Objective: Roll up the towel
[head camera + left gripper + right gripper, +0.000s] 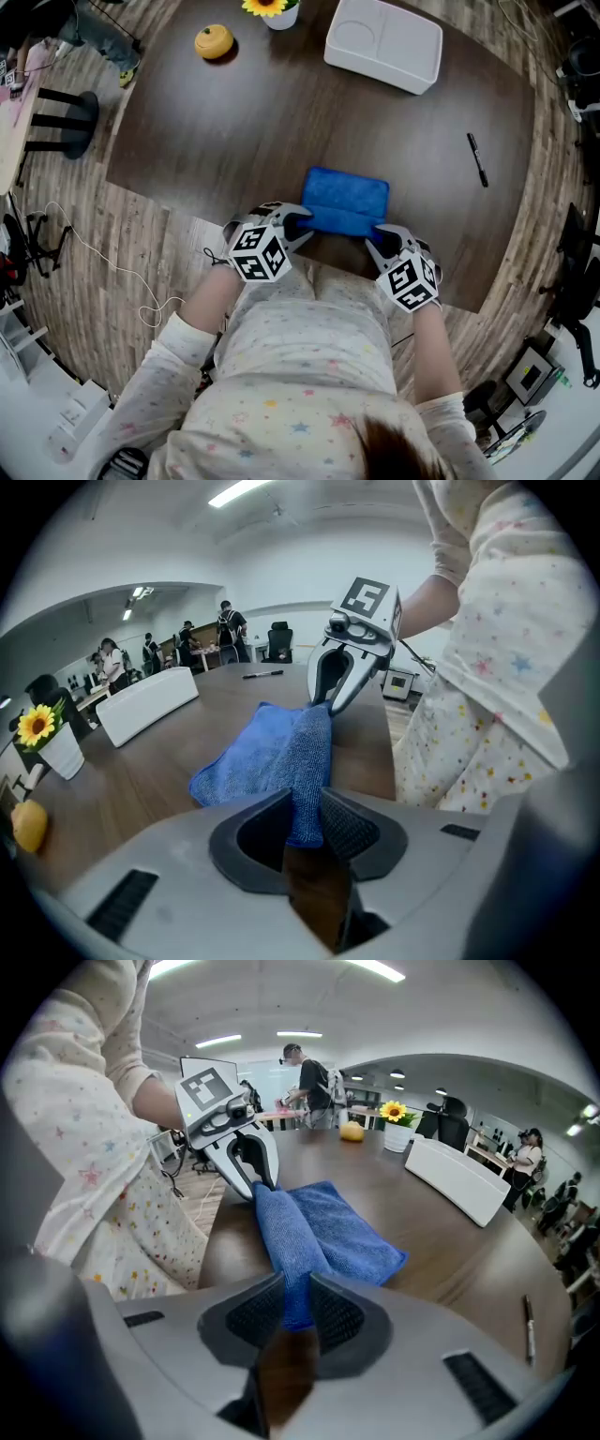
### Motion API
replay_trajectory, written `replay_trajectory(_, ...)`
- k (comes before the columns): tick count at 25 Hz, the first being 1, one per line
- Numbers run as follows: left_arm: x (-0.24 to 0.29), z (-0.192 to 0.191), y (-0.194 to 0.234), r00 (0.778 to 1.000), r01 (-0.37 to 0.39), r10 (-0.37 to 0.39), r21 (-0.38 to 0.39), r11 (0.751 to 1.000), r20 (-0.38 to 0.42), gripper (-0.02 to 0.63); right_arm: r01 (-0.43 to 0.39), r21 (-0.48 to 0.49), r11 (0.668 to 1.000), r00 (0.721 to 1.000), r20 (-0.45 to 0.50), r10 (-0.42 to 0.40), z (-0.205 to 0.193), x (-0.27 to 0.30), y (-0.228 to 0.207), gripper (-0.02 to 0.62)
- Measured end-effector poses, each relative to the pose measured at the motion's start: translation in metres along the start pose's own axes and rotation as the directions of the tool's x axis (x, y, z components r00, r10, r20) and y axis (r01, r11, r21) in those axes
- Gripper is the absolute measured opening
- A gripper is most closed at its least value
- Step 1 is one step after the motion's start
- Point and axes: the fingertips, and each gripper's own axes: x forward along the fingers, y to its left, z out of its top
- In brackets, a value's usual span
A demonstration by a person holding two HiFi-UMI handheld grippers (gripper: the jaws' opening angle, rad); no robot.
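A blue towel (347,199) lies on the dark wooden table (281,122) near its front edge, and its near edge is rolled into a thick fold. My left gripper (302,223) is shut on the left end of that fold; in the left gripper view the blue towel (272,752) runs in between the pads (349,829). My right gripper (377,239) is shut on the right end, where the rolled towel (300,1241) is pinched between its pads (333,1314). Each gripper shows in the other's view: the right gripper (333,684) and the left gripper (251,1174) at the far end of the roll.
At the table's far side stand a white tray (382,42), an orange fruit (214,41) and a potted sunflower (272,9). A black pen (477,159) lies at the right. The person stands against the table's front edge. Other people sit in the background (112,663).
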Motion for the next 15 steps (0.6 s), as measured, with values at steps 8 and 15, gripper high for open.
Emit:
replay_trajectory(8,-0.002,-0.001,-0.016,0.996,0.091,-0.089,-0.096,0.991,0.029,0.103,-0.074,0.063,0.995,0.997,-0.010,0.075,-0.009,-0.005,0.015,0.085)
replay_trajectory(15,-0.010,0.008,-0.002,0.992,0.123,-0.118,-0.118,0.985,0.047,0.121,-0.079,0.140,0.987,0.997,0.019,0.077,0.003,-0.011,-0.002,0.130)
